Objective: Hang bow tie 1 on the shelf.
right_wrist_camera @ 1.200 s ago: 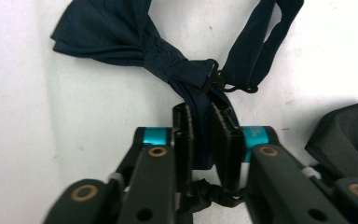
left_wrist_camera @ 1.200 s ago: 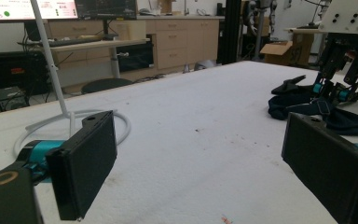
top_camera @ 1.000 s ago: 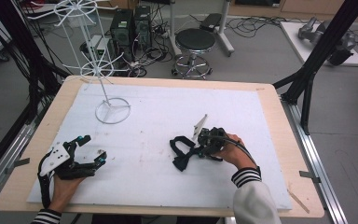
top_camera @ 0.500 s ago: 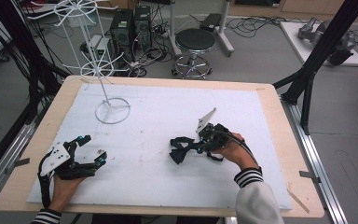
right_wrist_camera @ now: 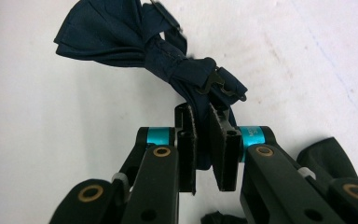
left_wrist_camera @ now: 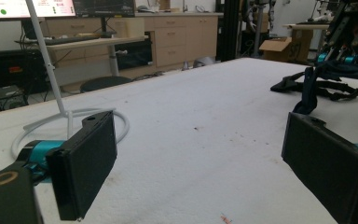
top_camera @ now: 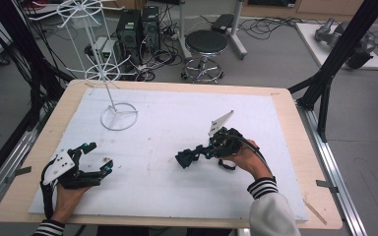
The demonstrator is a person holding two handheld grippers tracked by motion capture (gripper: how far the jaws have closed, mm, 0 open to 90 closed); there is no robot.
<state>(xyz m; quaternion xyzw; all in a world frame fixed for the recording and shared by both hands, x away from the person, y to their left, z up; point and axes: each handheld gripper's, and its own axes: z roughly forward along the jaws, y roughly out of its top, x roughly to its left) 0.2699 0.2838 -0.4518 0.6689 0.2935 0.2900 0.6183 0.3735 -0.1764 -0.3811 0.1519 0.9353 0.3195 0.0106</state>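
A dark navy bow tie (top_camera: 186,158) with a metal hook on its knot lies just over the white mat, right of centre. My right gripper (top_camera: 204,151) is shut on it: in the right gripper view the pads (right_wrist_camera: 189,140) pinch the fabric behind the knot while the bow (right_wrist_camera: 135,42) fans out beyond the right gripper (right_wrist_camera: 204,140). A thin strap (top_camera: 226,166) trails under the hand. My left gripper (top_camera: 98,158) rests at the near left of the mat, open with nothing between its jaws. From the left gripper (left_wrist_camera: 205,163), the bow tie (left_wrist_camera: 314,86) shows at the far right.
A white wire stand (top_camera: 119,117) with a ring base and spoked tiers stands at the back left of the mat; its base (left_wrist_camera: 70,119) lies just beyond the left jaw. The white mat (top_camera: 167,123) covers a wooden table (top_camera: 290,105). A stool and cables lie behind the table.
The right gripper has shifted and turned a little with the bow tie, gathering it closer. The left gripper has stayed put.
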